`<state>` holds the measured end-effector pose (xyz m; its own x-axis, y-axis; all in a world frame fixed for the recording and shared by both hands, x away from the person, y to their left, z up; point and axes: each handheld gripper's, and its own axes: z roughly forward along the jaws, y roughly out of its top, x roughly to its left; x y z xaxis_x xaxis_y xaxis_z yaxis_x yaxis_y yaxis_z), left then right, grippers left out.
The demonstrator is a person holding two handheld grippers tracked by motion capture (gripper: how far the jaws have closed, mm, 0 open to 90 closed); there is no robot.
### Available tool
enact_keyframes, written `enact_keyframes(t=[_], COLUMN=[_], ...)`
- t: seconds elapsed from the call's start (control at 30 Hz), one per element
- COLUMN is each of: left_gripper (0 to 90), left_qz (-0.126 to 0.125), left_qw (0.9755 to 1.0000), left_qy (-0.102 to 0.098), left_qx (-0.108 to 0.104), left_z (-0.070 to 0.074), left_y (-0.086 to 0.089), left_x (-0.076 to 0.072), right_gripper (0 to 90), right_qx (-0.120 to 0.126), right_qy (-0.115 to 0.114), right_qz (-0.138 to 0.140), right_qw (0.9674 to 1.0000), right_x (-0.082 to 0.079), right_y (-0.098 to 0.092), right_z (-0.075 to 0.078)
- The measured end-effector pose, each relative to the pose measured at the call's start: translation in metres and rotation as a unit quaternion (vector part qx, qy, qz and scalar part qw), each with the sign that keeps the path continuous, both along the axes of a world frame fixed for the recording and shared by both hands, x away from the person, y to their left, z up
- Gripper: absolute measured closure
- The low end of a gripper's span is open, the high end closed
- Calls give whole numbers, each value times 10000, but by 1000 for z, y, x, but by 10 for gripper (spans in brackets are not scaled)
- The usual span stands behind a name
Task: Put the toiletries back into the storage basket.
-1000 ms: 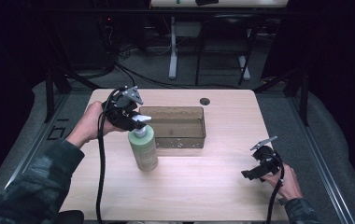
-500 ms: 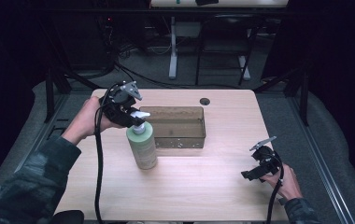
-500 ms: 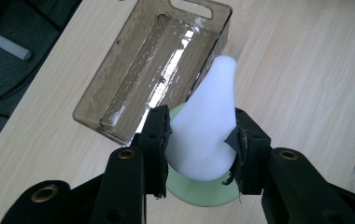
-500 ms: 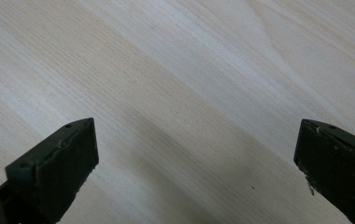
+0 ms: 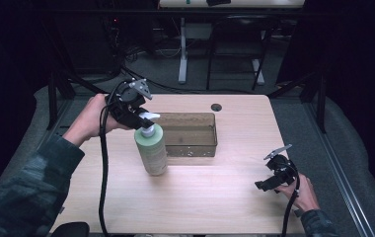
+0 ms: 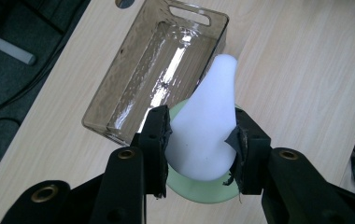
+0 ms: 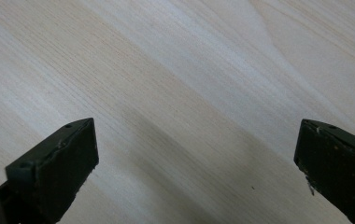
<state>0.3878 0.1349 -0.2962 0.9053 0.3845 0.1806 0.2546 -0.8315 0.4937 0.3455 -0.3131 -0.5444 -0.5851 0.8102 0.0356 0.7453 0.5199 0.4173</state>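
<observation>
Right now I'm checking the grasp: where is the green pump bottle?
In the high view, the green pump bottle stands left of centre, beside the clear bin, its pump clamped by the left gripper.

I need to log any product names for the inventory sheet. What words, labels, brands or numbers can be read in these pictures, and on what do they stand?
None can be read.
Green pump bottle: no legible label on the side that shows.
White pump head, held by the left gripper: plain, no marking.
Clear bin: no print visible.
Wooden table: bare wood grain.
</observation>
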Motion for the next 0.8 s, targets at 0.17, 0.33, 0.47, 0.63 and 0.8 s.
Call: enact_keyframes(t=[0.17, 0.33, 0.47, 0.63, 0.8], left_gripper=[625, 624, 625, 625, 624], left_qz=[-28, -77, -103, -138, -164], left_qw=[10000, 9999, 9999, 9997, 9996], left_qy=[-34, -59, -84, -131, -177], left_qx=[46, 91, 88, 121, 170], left_z=[7, 13, 19, 29, 36], left_y=[-4, -8, -10, -11, -12], left_x=[0, -2, -2, -3, -3], right_gripper=[0, 0, 0, 0, 0], right_qx=[9, -30, -59, -86, -118], right_qy=[41, -6, -28, -39, -35], right_qz=[-44, 3, -3, 10, 11], right_qw=[10000, 10000, 10000, 10000, 9999], right_x=[0, 0, 0, 0, 0], right_y=[-1, 1, 1, 1, 1], right_z=[-2, 0, 1, 1, 1])
